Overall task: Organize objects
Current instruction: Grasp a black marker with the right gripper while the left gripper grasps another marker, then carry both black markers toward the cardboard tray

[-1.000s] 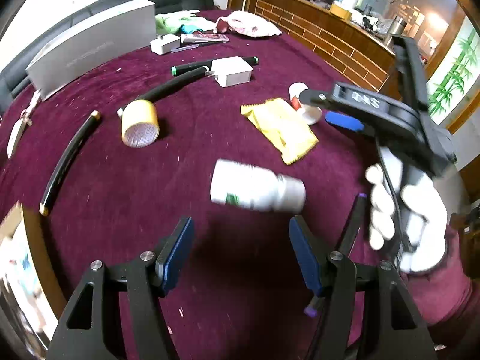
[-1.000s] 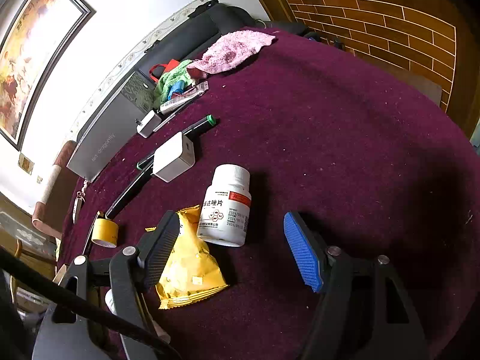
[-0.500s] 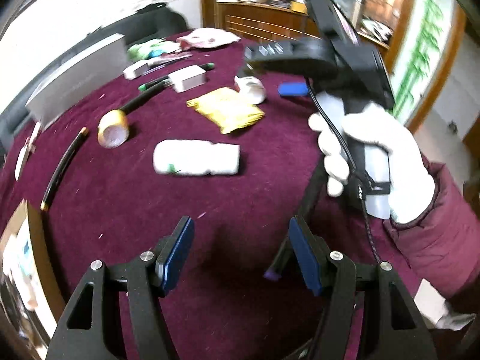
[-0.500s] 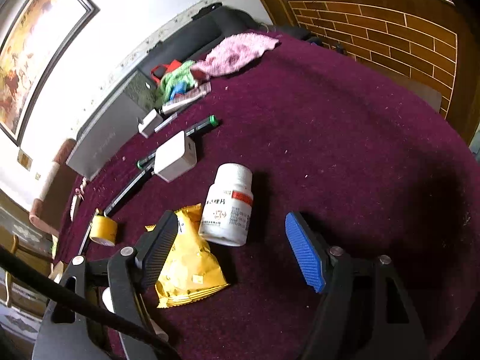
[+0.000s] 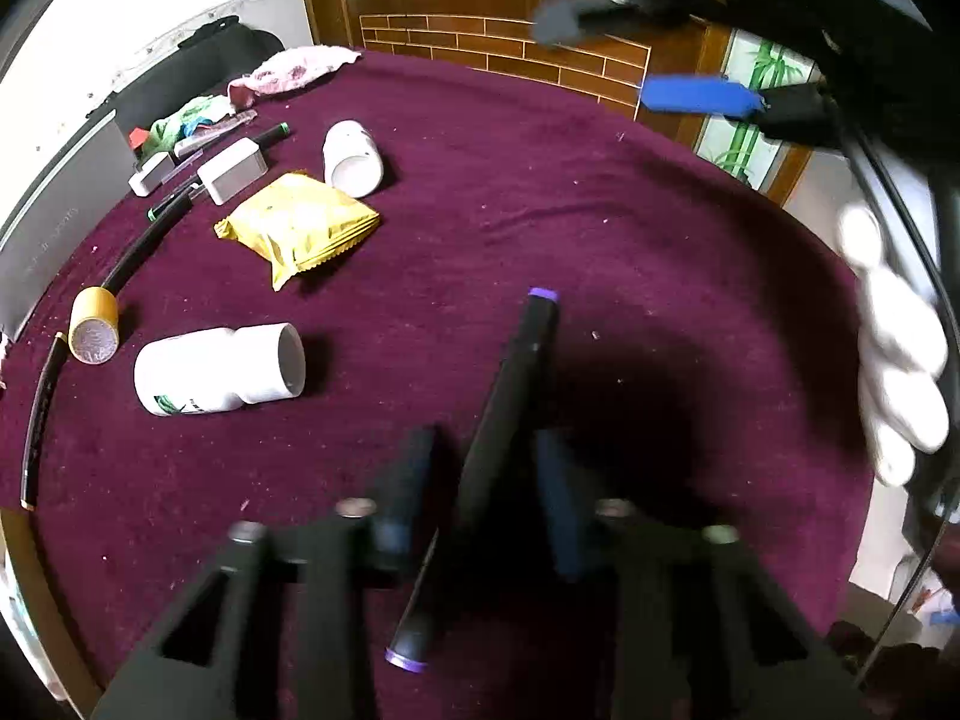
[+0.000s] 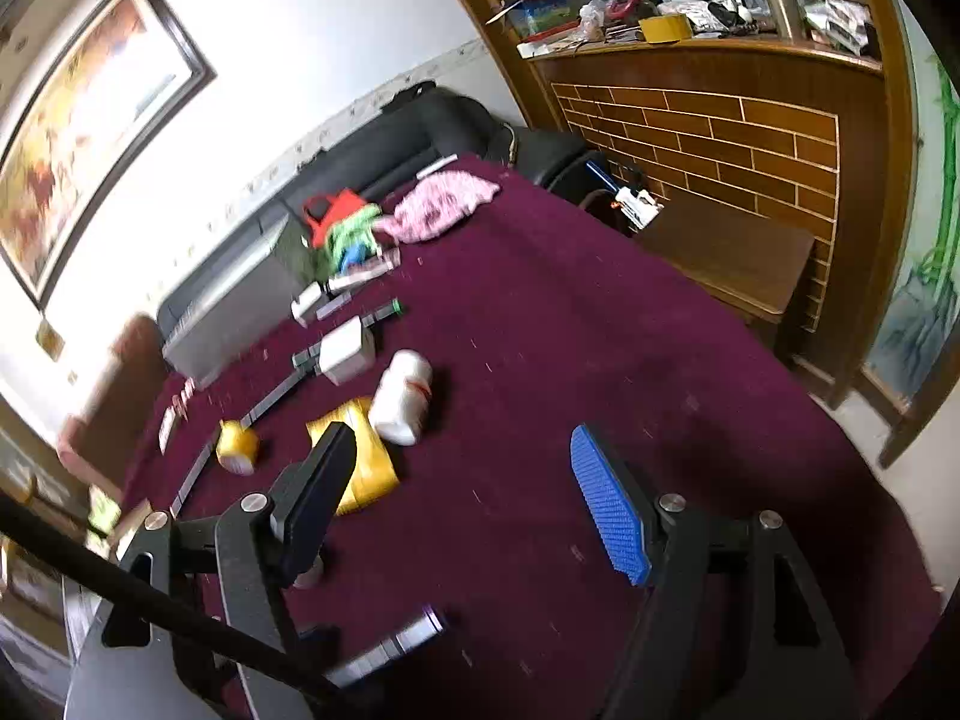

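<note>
In the left wrist view the left tool [image 5: 480, 474] is smeared by motion at the bottom of the frame, so whether its pads actually press the black marker [image 5: 510, 390] cannot be made out; its jaws are closing, with that purple-capped marker between them, slanting from the bottom centre up to mid-frame over the maroon desk [image 5: 600, 210]. The right tool [image 5: 696, 93] is cut off at the upper right corner of this view: one blue pad shows clearly, the other finger is a grey blur, and the gloved hand [image 5: 900, 360] under it at the right edge is washed out white. In the right wrist view the right tool [image 6: 474, 498] hangs with its jaws wide apart and nothing between them, above bare cloth in the lower half of the frame; the same marker shows only as a blurred streak at the bottom, behind the black bar that crosses the lower left corner. Counted on the left side of the desk: two white bottles, one lying at mid-left [image 5: 219, 369] and one further up [image 5: 353, 156]; one yellow packet [image 5: 300, 228] between them; one yellow tape roll [image 5: 93, 333] at the left edge; two small white boxes [image 5: 231, 179] at upper left; and one pink cloth [image 5: 294, 69] at the desk's far edge.
</note>
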Available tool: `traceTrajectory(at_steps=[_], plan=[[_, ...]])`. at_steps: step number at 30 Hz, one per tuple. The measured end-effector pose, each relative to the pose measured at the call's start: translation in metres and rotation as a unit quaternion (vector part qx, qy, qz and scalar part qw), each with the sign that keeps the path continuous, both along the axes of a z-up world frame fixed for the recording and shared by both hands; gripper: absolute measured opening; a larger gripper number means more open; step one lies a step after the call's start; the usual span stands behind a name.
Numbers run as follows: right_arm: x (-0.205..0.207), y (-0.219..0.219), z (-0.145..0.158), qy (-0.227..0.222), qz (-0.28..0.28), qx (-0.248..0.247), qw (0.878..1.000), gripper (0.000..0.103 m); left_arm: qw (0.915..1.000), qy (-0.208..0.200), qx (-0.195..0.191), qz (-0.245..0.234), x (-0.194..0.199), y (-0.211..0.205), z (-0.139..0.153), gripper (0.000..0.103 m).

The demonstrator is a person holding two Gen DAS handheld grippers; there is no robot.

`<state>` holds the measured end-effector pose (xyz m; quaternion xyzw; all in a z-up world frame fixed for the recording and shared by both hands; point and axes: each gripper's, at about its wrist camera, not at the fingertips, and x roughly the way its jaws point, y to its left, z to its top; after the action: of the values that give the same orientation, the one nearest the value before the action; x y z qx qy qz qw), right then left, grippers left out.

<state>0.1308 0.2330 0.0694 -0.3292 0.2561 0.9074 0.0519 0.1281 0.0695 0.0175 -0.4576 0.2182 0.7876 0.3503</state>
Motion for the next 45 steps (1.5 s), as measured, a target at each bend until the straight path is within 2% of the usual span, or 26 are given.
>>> traceTrajectory(at_steps=[1,3,5,7,9,11,13,14,17,20,22,23,24,27,33,37,40,45], plan=[[0.005,-0.001,-0.001,-0.007,0.009,0.004,1.0,0.074,0.9999,-0.009,0.006,0.0,0.0,-0.003,0.001,0.012],[0.012,-0.008,-0.001,-0.02,0.037,0.02,0.999,0.074,0.9987,-0.032,0.033,0.021,-0.006,-0.016,0.001,0.011],[0.019,-0.023,-0.001,-0.037,0.093,0.046,0.994,0.074,0.9965,-0.037,0.05,0.056,-0.012,-0.038,0.003,0.011],[0.022,-0.044,-0.003,-0.053,0.155,0.07,0.984,0.074,0.993,-0.04,0.065,0.091,-0.015,-0.059,0.007,0.011],[0.027,-0.076,-0.007,-0.072,0.233,0.103,0.964,0.074,0.9882,-0.038,0.086,0.121,-0.015,-0.083,0.015,0.011],[0.037,-0.115,-0.012,-0.086,0.314,0.135,0.936,0.074,0.9837,-0.027,0.106,0.143,-0.009,-0.106,0.026,0.011],[0.049,-0.144,-0.02,-0.097,0.369,0.166,0.91,0.074,0.9799,-0.008,0.117,0.161,-0.001,-0.124,0.037,0.011],[0.056,-0.163,-0.026,-0.102,0.402,0.19,0.89,0.074,0.9778,-0.004,0.125,0.168,0.002,-0.132,0.041,0.011],[0.069,-0.196,-0.039,-0.106,0.449,0.244,0.853,0.072,0.9708,0.008,0.15,0.187,0.007,-0.154,0.049,0.011],[0.073,-0.213,-0.05,-0.109,0.464,0.274,0.835,0.059,0.9669,0.006,0.161,0.198,0.008,-0.166,0.049,0.011],[0.073,-0.218,-0.054,-0.112,0.467,0.284,0.83,0.048,0.9672,0.001,0.158,0.199,0.007,-0.167,0.045,0.011],[0.073,-0.22,-0.055,-0.116,0.47,0.284,0.827,0.045,0.9671,-0.002,0.158,0.2,0.006,-0.167,0.042,0.011],[0.07,-0.223,-0.058,-0.121,0.474,0.28,0.826,0.036,0.9669,-0.008,0.159,0.199,0.006,-0.168,0.04,0.011],[0.067,-0.229,-0.061,-0.129,0.478,0.268,0.827,0.026,0.9666,-0.014,0.16,0.2,0.009,-0.167,0.036,0.011],[0.061,-0.224,-0.059,-0.148,0.452,0.247,0.844,0.025,0.9659,-0.038,0.133,0.219,0.005,-0.16,0.016,0.011],[0.051,-0.211,-0.059,-0.164,0.393,0.274,0.862,0.021,0.9638,-0.056,0.121,0.231,0.003,-0.153,0.002,0.012],[0.047,-0.195,-0.057,-0.176,0.366,0.26,0.876,0.022,0.964,-0.061,0.112,0.234,0.002,-0.148,-0.004,0.012],[0.043,-0.188,-0.055,-0.18,0.357,0.239,0.885,0.022,0.9634,-0.048,0.104,0.242,0.002,-0.142,-0.004,0.013]])
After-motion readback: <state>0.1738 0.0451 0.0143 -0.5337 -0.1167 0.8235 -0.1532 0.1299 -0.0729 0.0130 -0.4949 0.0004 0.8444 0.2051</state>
